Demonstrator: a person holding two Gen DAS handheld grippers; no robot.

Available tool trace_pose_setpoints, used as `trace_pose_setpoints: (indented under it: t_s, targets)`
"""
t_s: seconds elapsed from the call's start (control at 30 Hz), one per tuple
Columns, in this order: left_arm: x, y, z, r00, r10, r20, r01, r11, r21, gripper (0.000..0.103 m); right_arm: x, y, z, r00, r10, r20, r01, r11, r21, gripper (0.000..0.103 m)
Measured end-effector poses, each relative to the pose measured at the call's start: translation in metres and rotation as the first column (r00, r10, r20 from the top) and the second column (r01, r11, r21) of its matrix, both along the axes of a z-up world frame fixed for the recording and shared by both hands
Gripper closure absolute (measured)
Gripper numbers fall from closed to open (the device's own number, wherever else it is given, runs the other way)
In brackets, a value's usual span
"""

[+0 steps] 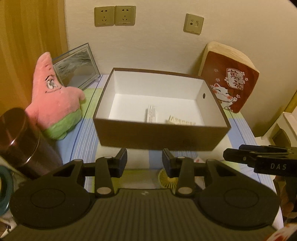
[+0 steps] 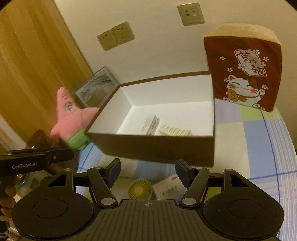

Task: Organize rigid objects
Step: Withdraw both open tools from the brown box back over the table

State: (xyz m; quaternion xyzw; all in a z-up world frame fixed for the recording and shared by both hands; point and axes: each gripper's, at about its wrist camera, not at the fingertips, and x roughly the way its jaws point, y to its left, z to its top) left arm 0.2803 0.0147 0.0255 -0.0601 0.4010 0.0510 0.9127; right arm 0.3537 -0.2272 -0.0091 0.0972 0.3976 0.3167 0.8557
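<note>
The open brown box (image 1: 161,136) sits at the middle of the surface (image 2: 259,148), its white inside holding a small white carton (image 1: 152,114) and a pale comb-like piece (image 1: 181,122) lying side by side near the front wall, apparently already sorted. Below the box, at 6 o'clock in the right wrist view, a little yellow fan (image 2: 140,189) and a flat white packet (image 2: 169,187) lie just beside each other, likely next to go in. The right tongs (image 2: 147,171) hang wide open above these two, holding nothing; the left tongs (image 1: 144,163) are also parted and empty, before the box's front wall. A pink star plush (image 1: 55,100) leans at 9 o'clock, a dark tin (image 1: 18,137) at 8, a cat cushion (image 1: 230,81) at 2. The surface wears a checked cloth; sockets (image 1: 115,15) dot the cream wall.
</note>
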Motion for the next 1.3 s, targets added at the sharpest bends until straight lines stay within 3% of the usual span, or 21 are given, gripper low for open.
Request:
trace_pose_setpoints:
  t_s: [0.73,1.3]
  targets:
    - [-0.109,0.000,-0.022,0.999,-0.002,-0.038,0.002,1.000,-0.013,0.065,-0.104,-0.013,-0.021,0.999,0.007,-0.049,-0.010,0.998,-0.061,0.038]
    - [-0.155,-0.006,-0.070,0.991,-0.056,-0.122,0.057,0.998,0.011,0.065,-0.145,-0.010,-0.053,0.992,0.040,-0.122,-0.054,0.991,-0.122,0.038]
